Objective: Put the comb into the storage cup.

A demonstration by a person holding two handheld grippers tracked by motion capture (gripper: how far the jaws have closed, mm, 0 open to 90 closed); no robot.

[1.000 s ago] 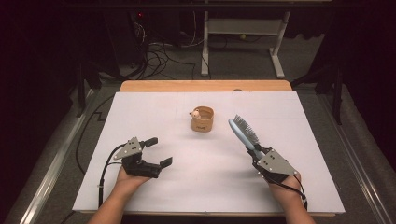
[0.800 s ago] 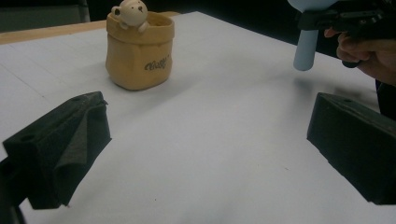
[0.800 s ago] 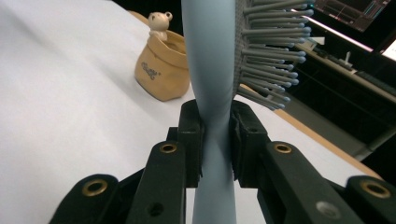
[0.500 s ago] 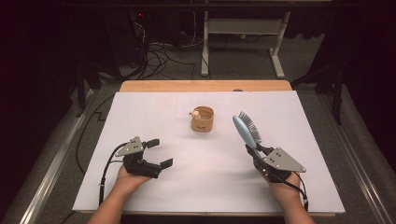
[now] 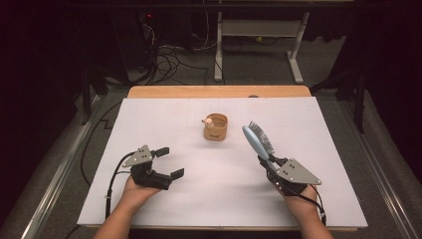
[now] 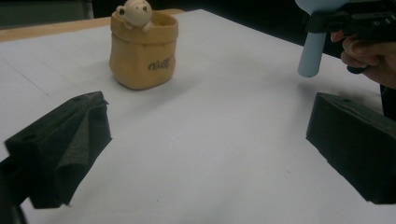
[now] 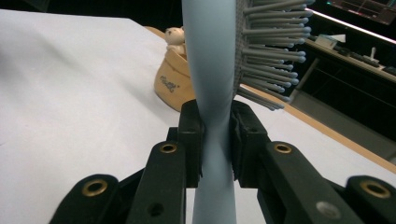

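Note:
A light blue hairbrush point(image 5: 255, 139) with grey bristles stands tilted above the white table, and my right gripper point(image 5: 266, 166) is shut on its handle. In the right gripper view the jaws pinch the narrow neck of the hairbrush point(image 7: 209, 56) from both sides, the right gripper point(image 7: 215, 135) pointing toward a tan pouch-shaped cup point(image 7: 173, 81). That cup point(image 5: 216, 128), with a small bear figure on its rim, stands upright at the table's middle. My left gripper point(image 5: 170, 163) hovers at the front left, open with nothing between its jaws. In the left gripper view the left gripper point(image 6: 210, 121) faces the cup point(image 6: 144, 51) and the brush handle's end point(image 6: 310, 53).
The white sheet point(image 5: 149, 119) covers the table, with a wooden strip point(image 5: 174, 91) along the far edge. Beyond it are a dark floor with cables point(image 5: 169, 55) and a white stand point(image 5: 259, 30).
My right hand has rolled slightly, so more of its grey top plate shows; the brush stays gripped and nearly in place. The left gripper and cup have not moved.

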